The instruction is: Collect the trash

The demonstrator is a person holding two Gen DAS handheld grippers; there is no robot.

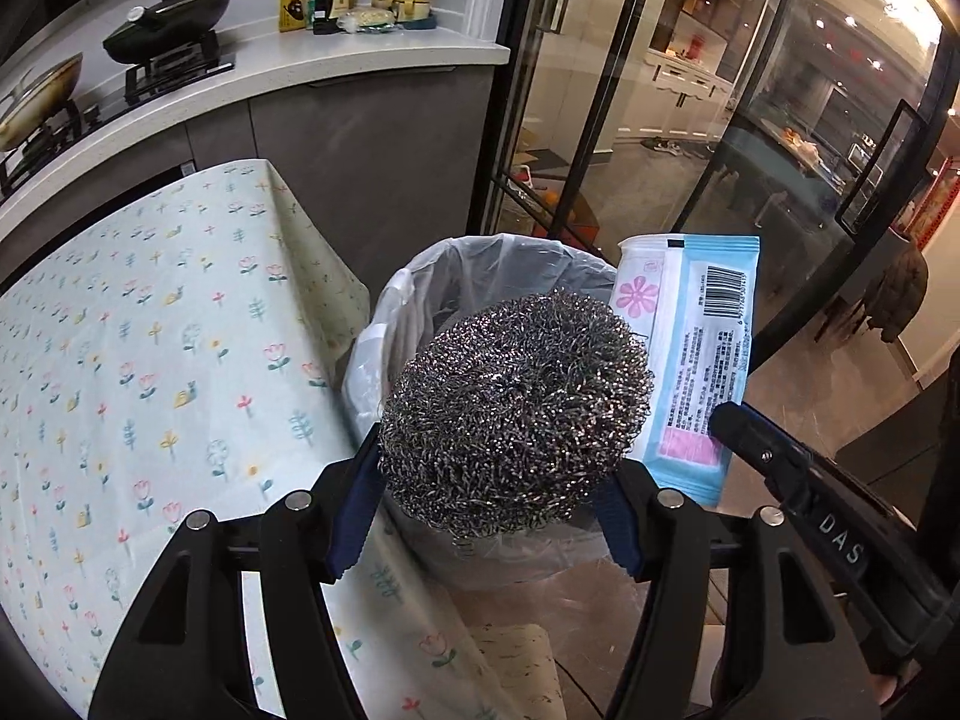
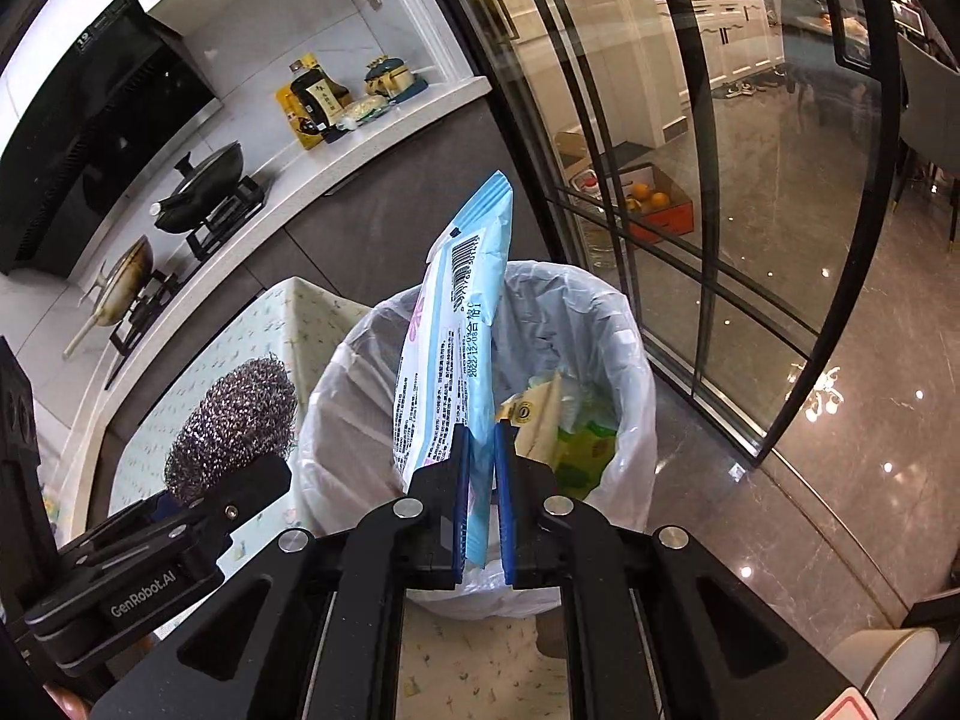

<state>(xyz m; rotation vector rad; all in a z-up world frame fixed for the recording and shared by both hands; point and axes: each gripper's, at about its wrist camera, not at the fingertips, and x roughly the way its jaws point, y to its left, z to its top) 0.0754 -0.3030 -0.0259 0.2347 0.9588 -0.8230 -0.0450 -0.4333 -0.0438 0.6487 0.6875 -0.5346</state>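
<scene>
Steel-wool scourer [image 1: 516, 414] clamped btwn left gripper [image 1: 489, 498] pads, over the lined bin [image 1: 420, 276], w/ floral tablecloth [image 1: 150, 360] at 9 o'clock. Right gripper [image 2: 480, 504] nipped narrow on blue wipes pack [image 2: 456, 330], standing upright over the bin. Only right cam shows bin contents: yellow-green wrappers [image 2: 564, 420] at 2 o'clock of the pads.

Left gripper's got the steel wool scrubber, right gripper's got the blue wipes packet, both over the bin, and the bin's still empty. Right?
Not quite: the bin is not empty. The right wrist view shows yellow and green wrappers already inside its liner. The rest holds: left gripper has the steel wool scrubber, right gripper the blue wipes packet, both over the bin.
</scene>
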